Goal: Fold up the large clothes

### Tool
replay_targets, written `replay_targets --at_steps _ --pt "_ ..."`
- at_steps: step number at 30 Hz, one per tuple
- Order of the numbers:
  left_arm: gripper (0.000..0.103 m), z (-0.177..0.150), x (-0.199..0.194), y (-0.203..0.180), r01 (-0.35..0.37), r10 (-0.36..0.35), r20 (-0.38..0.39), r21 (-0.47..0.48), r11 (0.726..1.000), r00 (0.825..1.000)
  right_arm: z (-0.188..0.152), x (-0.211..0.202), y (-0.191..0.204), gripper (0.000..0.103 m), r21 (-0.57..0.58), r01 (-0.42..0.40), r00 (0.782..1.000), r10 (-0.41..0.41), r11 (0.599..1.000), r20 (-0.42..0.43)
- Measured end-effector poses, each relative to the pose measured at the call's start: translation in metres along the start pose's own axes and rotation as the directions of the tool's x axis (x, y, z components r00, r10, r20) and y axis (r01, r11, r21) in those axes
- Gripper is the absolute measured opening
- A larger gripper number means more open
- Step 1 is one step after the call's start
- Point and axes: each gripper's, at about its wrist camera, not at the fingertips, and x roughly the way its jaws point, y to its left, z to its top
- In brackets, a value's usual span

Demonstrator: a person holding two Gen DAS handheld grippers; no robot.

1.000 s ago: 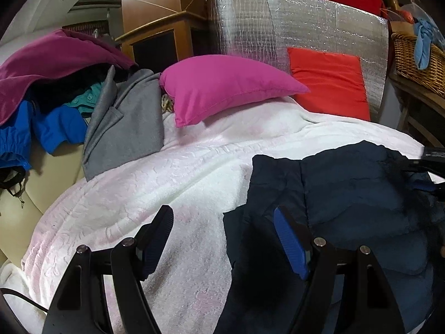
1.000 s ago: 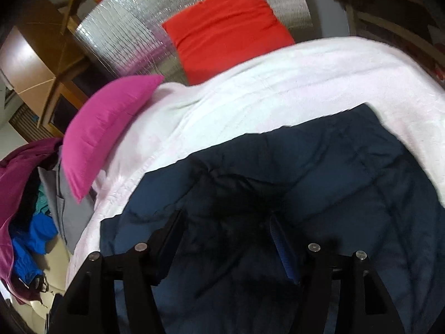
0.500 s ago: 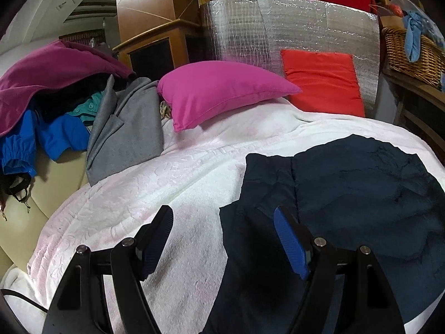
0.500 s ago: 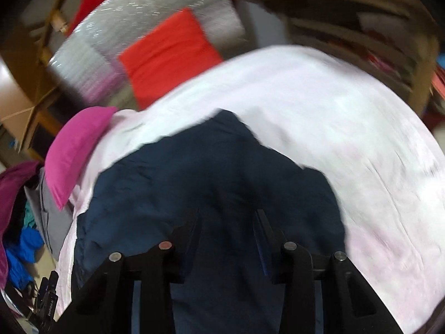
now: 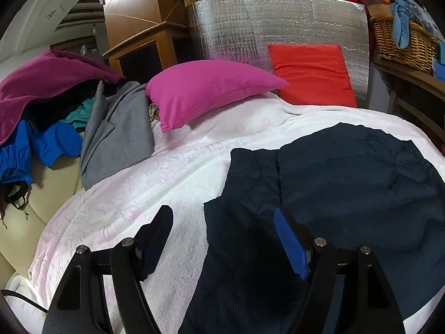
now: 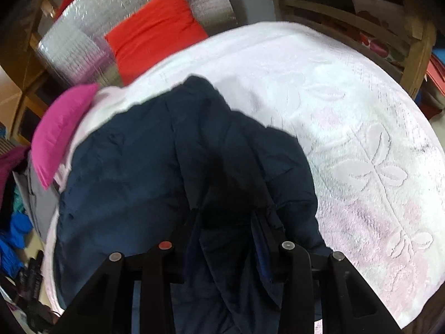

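A dark navy padded jacket (image 5: pixel 347 183) lies on a white embossed blanket (image 5: pixel 155 183) on the bed. My left gripper (image 5: pixel 222 236) is open and empty, hovering over the jacket's left edge. In the right wrist view the jacket (image 6: pixel 133 172) is bunched, and a fold of it runs up between the jaws of my right gripper (image 6: pixel 226 217). The jaws stand narrow, shut on that fold. The right fingertips are hidden in the dark fabric.
A pink pillow (image 5: pixel 208 89) and a red cushion (image 5: pixel 311 75) lie at the bed's head against a silver foil panel (image 5: pixel 278 25). A pile of clothes (image 5: pixel 55 117) with a grey coat (image 5: pixel 119 130) lies left. A wicker basket (image 5: pixel 403 39) stands right.
My right gripper has narrowed onto a fold of the jacket and swung right, bunching the fabric. The left gripper stayed open and pulled back slightly.
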Motion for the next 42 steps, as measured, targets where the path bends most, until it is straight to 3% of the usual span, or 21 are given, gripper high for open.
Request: replay_targets --at_steps 5,10,14,23,26,34,42 --pt "0.076 0.002 0.003 -0.003 0.002 -0.002 -0.001 0.003 1.0 1.0 0.006 -0.014 0.005 0.04 -0.006 -0.039 0.997 0.039 0.999 0.066" --pt "0.076 0.003 0.004 -0.007 0.001 -0.001 0.001 0.015 1.0 1.0 0.004 0.014 0.008 0.04 -0.012 -0.007 0.999 0.006 1.0 -0.033" --pt "0.076 0.001 0.004 -0.008 0.001 -0.001 0.001 0.02 1.0 1.0 0.006 0.018 0.009 0.04 -0.021 -0.003 0.999 0.003 1.0 -0.042" --pt "0.076 0.0 0.003 -0.01 -0.002 0.002 0.001 0.024 1.0 1.0 0.008 -0.018 -0.002 0.042 -0.027 -0.063 0.995 0.065 0.998 0.078" --pt "0.076 0.0 0.005 -0.01 -0.007 0.008 -0.003 0.03 1.0 1.0 0.014 -0.022 -0.016 0.056 0.015 -0.059 0.994 0.058 0.998 0.09" --pt "0.076 0.0 0.01 -0.012 -0.008 0.009 -0.022 0.027 1.0 1.0 0.017 -0.01 -0.049 0.057 0.105 -0.041 0.999 0.037 0.994 0.035" --pt "0.076 -0.002 0.015 -0.018 -0.01 0.012 -0.034 0.043 0.999 0.999 0.009 0.012 -0.032 0.058 0.02 -0.011 1.0 0.012 1.0 -0.023"
